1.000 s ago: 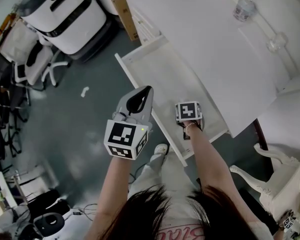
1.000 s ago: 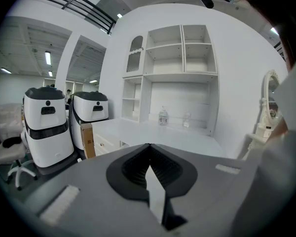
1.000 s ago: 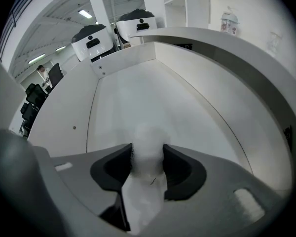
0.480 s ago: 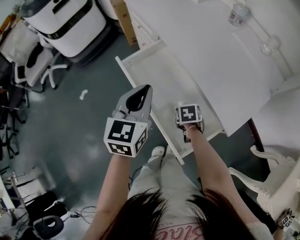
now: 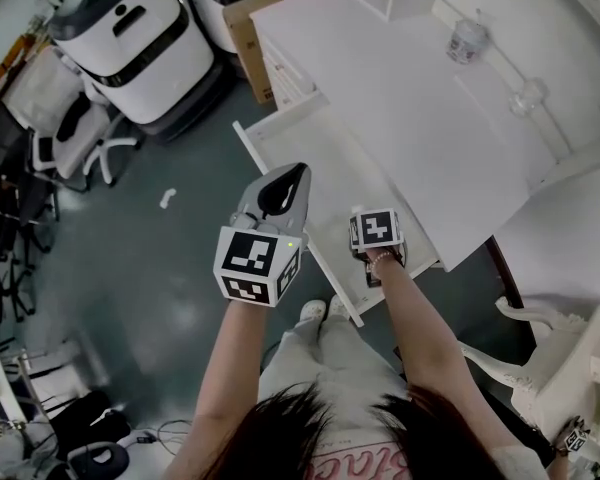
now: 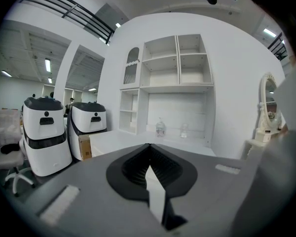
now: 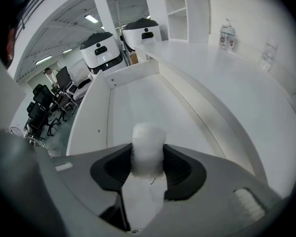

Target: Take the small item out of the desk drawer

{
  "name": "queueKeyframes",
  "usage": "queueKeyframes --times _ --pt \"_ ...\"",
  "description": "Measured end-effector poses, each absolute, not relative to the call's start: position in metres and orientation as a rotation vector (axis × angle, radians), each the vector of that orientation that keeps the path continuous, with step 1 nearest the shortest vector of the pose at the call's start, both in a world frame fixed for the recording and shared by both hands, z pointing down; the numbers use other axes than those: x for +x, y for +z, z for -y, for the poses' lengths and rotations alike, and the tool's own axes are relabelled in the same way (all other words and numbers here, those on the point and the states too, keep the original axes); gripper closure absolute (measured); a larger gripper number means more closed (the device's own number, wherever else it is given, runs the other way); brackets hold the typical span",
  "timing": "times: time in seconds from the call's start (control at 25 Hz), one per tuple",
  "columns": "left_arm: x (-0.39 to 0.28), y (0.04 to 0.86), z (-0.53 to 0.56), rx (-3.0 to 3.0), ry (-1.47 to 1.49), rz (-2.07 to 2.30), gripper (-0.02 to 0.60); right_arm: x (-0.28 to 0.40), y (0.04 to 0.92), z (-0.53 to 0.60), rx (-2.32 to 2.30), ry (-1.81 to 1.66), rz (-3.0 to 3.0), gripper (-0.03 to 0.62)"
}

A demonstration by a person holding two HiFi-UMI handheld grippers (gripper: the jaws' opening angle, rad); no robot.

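Small white fuzzy item point(image 7: 148, 137) sits pinched between the right gripper's point(image 7: 148, 158) partly closed fingers, low-centre of the frame above the open drawer point(image 7: 89, 127). It looks soft, so a loosened grip may let it slip and fall into the drawer.

This looks like a robotics lab in an open hall. Bulky white machines point(image 5: 130, 38) stand at eleven o'clock, office chairs point(image 5: 80, 133) at nine o'clock, a white desk point(image 5: 410, 98) at one
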State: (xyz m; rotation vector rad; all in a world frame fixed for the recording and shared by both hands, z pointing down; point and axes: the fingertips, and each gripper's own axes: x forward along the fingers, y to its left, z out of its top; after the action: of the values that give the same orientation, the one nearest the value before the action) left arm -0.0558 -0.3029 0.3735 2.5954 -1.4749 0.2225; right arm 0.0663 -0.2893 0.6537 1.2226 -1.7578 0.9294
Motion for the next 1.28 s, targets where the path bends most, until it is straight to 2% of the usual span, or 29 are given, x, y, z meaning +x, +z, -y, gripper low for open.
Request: queueKeyframes --times 1.28 --pt "-0.043 0.306 0.295 2.689 0.043 1.51 0.568 0.084 0.541 0.277 1.327 0.826 1.957 0.424"
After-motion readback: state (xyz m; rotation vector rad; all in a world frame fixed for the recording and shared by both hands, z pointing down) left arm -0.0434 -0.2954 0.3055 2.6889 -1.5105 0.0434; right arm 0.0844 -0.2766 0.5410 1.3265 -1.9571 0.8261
